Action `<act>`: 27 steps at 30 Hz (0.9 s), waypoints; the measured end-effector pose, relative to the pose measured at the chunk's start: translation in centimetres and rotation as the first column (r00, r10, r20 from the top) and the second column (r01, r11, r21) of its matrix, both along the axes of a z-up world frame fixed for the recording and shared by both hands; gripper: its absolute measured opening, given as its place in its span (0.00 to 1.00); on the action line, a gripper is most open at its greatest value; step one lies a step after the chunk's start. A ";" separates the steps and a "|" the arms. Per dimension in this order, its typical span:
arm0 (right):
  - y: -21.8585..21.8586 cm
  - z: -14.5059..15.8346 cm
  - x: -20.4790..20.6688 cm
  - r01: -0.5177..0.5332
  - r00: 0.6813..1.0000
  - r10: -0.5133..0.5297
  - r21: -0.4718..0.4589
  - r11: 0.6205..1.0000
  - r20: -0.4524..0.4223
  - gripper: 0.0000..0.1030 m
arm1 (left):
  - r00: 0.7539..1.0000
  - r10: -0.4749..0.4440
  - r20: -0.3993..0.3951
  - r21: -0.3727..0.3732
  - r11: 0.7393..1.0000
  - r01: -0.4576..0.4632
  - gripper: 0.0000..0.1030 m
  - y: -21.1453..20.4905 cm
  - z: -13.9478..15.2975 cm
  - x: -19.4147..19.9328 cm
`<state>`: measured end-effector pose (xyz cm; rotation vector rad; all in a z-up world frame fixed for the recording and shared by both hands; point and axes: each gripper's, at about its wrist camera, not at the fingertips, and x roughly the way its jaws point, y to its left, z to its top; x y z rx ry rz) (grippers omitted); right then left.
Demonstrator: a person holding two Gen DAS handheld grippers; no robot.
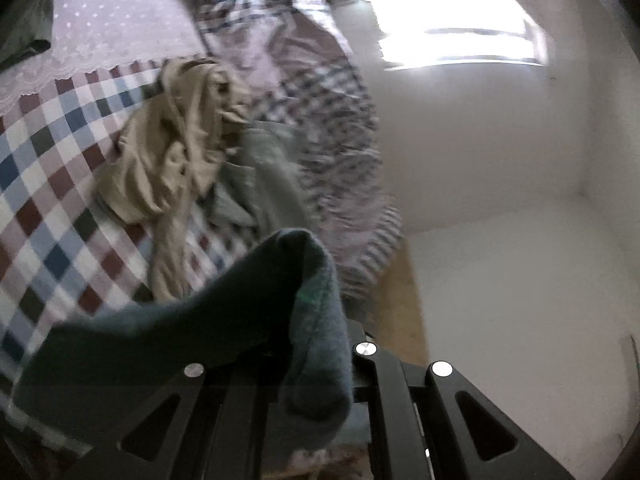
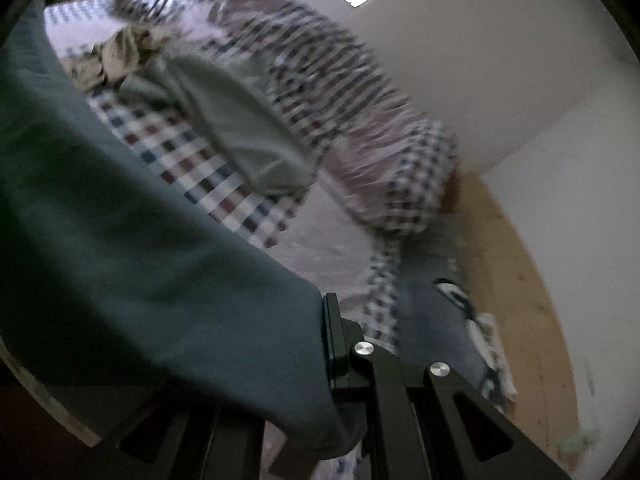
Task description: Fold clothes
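- The left gripper (image 1: 288, 364) pinches a corner of the dark teal garment (image 1: 168, 332); the right gripper (image 2: 332, 344) clamps another edge of it.
- The garment hangs lifted above the checkered bedspread (image 1: 44, 184).
- Step, as I judge: carrying it for spreading. Next, lay it flat beside the beige clothes (image 1: 168, 148).

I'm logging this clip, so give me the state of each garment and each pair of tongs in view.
Dark teal fleece garment: lifted, gripped at both ends, draped over both tongs.
Crumpled beige cotton garment: unfolded, heaped on the checked bedspread.
Grey-green garment: unfolded, lying on the bed.
Left tongs: shut on the teal garment.
Right tongs: shut on the teal garment.
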<state>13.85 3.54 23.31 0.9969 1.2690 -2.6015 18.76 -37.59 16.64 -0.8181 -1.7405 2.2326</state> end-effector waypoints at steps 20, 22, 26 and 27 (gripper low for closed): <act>8.0 -9.7 -21.6 0.338 0.917 -0.249 -0.274 0.901 0.312 0.46 | 0.974 0.207 0.089 -0.084 0.976 -0.200 0.72 -5.7 -9.0 -11.6; 9.2 -9.4 -21.3 0.371 0.913 -0.277 -0.331 0.867 0.298 0.46 | 0.977 0.192 0.097 -0.139 0.974 -0.178 0.72 -5.7 -9.0 -11.2; 9.8 -8.9 -19.0 0.366 0.914 -0.231 -0.434 0.823 0.333 0.48 | 0.982 0.151 0.115 -0.256 0.959 -0.118 0.72 -5.5 -9.3 -10.0; 9.9 -8.8 -18.3 0.366 0.914 -0.218 -0.460 0.809 0.343 0.49 | 0.983 0.139 0.118 -0.279 0.955 -0.102 0.72 -5.5 -9.4 -9.6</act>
